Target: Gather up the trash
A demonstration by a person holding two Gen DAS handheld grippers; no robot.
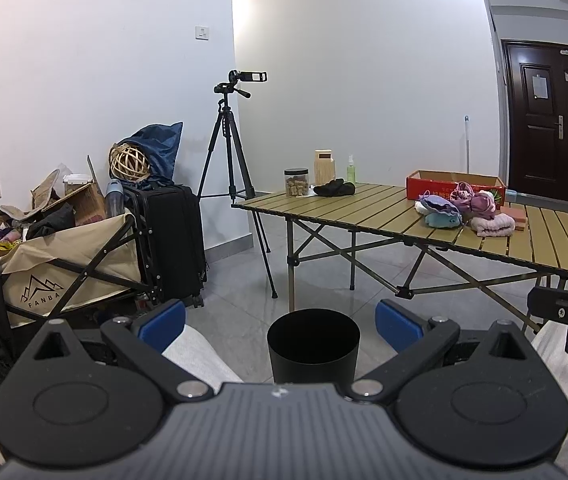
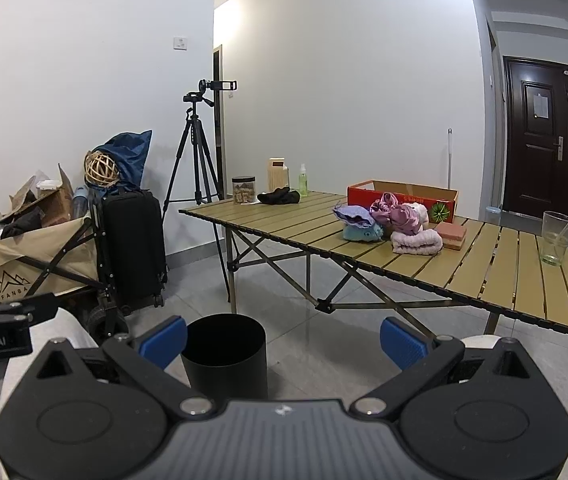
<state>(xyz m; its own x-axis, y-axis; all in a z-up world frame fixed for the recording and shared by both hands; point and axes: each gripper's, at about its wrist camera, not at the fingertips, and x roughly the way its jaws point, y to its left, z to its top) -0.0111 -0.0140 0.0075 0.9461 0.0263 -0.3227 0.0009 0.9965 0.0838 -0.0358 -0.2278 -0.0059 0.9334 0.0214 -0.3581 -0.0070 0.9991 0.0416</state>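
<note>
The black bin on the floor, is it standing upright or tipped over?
Upright. The black bin stands on the floor tiles with its round open mouth facing up, seen in both wrist views. Its contents cannot be seen.

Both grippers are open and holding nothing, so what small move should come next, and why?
Probably carry the right hand-held gripper forward toward the table. Both are open, empty and well short of it, with the black bin on the floor right in front.

Camera on tripod (image 1: 231, 136) by wall. Black suitcase (image 1: 174, 240) beside tan wagon (image 1: 64, 264). Brown door (image 1: 541, 120) far right.
</note>
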